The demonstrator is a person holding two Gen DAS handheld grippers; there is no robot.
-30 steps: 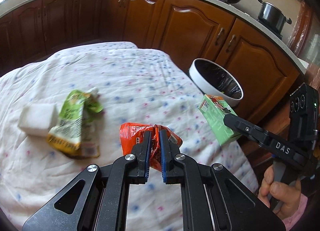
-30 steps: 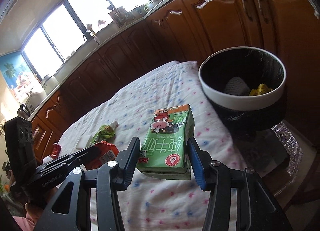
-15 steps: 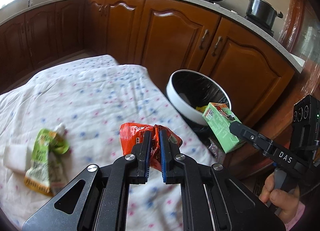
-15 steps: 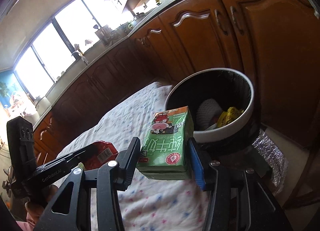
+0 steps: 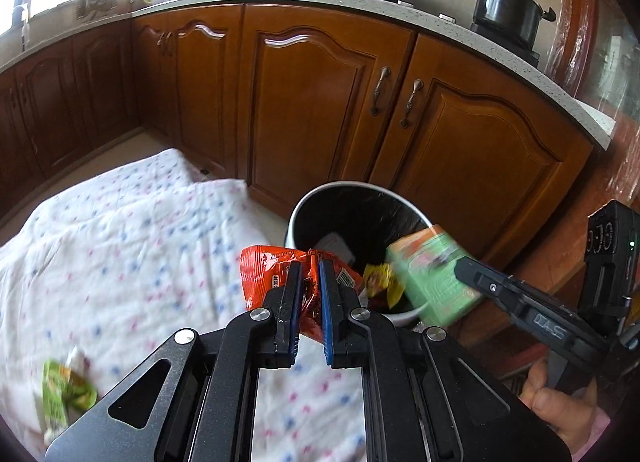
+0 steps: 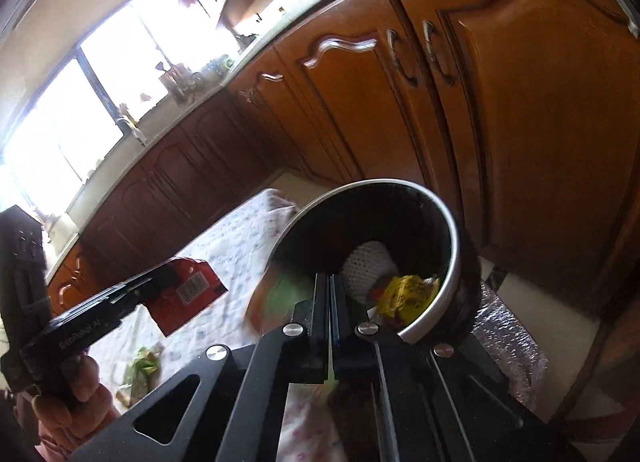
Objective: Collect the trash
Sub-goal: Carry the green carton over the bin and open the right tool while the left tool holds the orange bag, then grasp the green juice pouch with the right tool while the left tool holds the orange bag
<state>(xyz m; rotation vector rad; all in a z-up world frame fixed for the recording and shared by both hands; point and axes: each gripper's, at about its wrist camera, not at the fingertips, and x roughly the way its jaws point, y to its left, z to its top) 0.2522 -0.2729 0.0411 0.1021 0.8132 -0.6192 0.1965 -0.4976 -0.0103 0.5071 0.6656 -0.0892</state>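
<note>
L tool (image 5: 306, 274) is clenched on the red crinkled foil snack wrapper (image 5: 262, 274), just short of the white round black-lined bin (image 5: 360, 183). R tool (image 6: 330, 284) jaws have just been closed, nothing btwn them. The green drink carton (image 5: 432, 274) is seen blurred at the rim. Wrapper should be carried fully over the opening before release.

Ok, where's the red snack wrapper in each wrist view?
Left wrist: centre of the picture, red wrapper pinched in the left gripper, just left of the bin.
Right wrist: left of centre, red wrapper at the tip of that gripper, which reaches in from the left edge.
Shared landmark: the white-rimmed trash bin, to the right of the wrapper in both views.
</note>
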